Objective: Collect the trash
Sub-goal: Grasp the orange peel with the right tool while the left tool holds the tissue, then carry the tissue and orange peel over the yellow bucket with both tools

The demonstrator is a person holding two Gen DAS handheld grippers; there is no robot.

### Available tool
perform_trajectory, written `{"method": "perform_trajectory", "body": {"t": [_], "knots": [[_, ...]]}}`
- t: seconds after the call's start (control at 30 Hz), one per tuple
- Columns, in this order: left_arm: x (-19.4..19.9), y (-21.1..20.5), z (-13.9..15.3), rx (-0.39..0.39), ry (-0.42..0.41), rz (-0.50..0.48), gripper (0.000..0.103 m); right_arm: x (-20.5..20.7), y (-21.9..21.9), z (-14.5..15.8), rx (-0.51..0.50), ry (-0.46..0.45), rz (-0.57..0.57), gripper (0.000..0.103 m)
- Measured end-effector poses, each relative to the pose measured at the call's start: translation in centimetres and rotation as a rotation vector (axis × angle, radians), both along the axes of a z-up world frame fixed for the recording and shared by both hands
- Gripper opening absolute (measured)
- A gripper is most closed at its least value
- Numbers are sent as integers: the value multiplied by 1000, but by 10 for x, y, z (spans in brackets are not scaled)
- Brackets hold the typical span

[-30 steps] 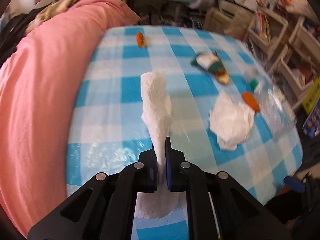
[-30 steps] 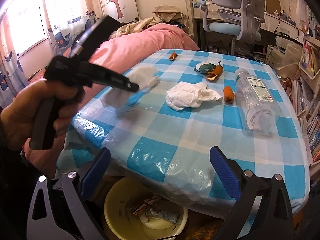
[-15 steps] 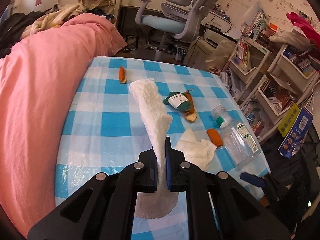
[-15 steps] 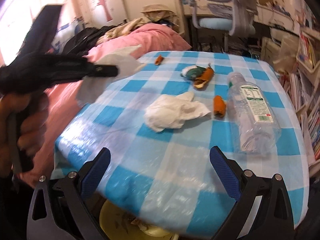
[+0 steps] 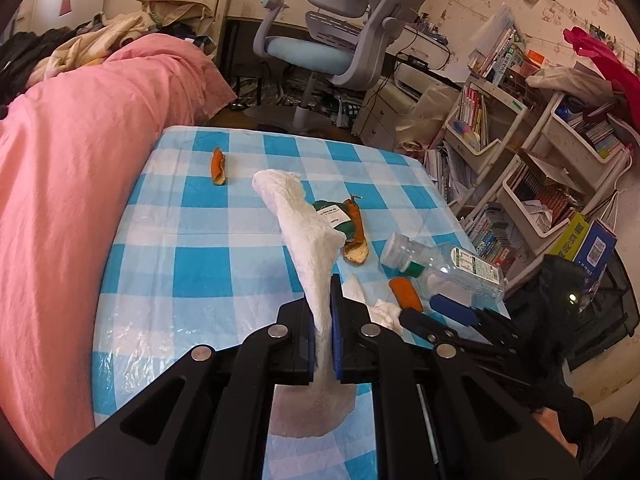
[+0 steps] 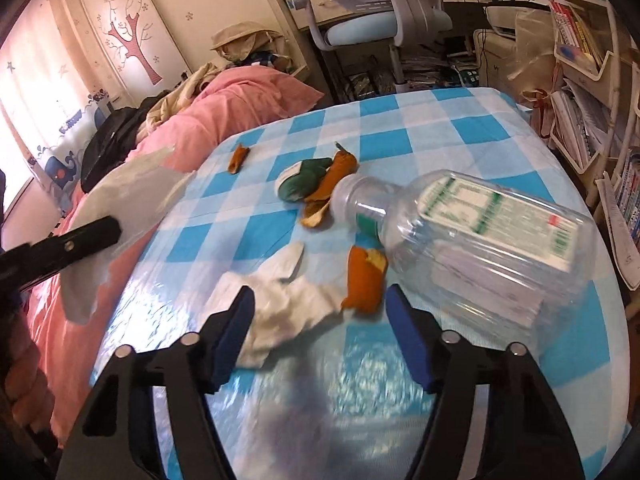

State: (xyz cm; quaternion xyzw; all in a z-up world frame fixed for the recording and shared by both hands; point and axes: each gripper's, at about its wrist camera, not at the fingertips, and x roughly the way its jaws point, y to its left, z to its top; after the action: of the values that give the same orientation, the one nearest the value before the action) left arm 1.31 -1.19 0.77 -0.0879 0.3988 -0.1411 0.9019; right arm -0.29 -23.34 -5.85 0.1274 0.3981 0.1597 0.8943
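Observation:
My left gripper (image 5: 324,300) is shut on a white tissue (image 5: 304,232) and holds it in the air above the checked table (image 5: 200,248). My right gripper (image 6: 320,312) is open, low over the table, its jaws around a crumpled white tissue (image 6: 280,312) and an orange peel piece (image 6: 362,280). A clear plastic bottle (image 6: 472,240) lies on its side just right of it. A green wrapper (image 6: 304,180) with orange peel (image 6: 332,184) lies further back. A small peel (image 6: 238,156) lies at the far left of the table.
A pink blanket (image 5: 72,152) covers the bed along the table's left side. An office chair (image 5: 332,40) stands behind the table. Shelves with books (image 5: 540,168) stand at the right. The left gripper with its tissue shows at the left of the right wrist view (image 6: 72,244).
My right gripper moved forward and down over the table to the crumpled tissue and peel. My left gripper lifted and tilted up with its tissue.

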Motion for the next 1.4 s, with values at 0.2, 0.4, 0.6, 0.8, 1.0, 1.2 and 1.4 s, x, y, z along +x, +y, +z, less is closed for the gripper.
{"method": "perform_trajectory", "body": {"t": [0.2, 0.4, 0.6, 0.8, 1.0, 1.2, 1.4], "knots": [[7, -3, 0, 16, -1, -3, 7, 19, -5, -8, -16, 46, -31, 37], [11, -6, 0, 22, -3, -6, 7, 21, -7, -11, -52, 70, -28, 21], [10, -4, 0, 34, -3, 0, 7, 6, -18, -5, -13, 62, -33, 19], [4, 4, 0, 48, 5, 18, 7, -21, -20, 6, 20, 49, -4, 19], [-9, 8, 1, 59, 3, 22, 7, -50, -13, 8, 31, 47, 44, 19], [-20, 12, 2, 73, 2, 23, 7, -66, -8, 12, 29, 24, 79, 19], [-28, 14, 4, 80, 0, 22, 7, -75, -3, 10, 42, 17, 104, 19]]}}
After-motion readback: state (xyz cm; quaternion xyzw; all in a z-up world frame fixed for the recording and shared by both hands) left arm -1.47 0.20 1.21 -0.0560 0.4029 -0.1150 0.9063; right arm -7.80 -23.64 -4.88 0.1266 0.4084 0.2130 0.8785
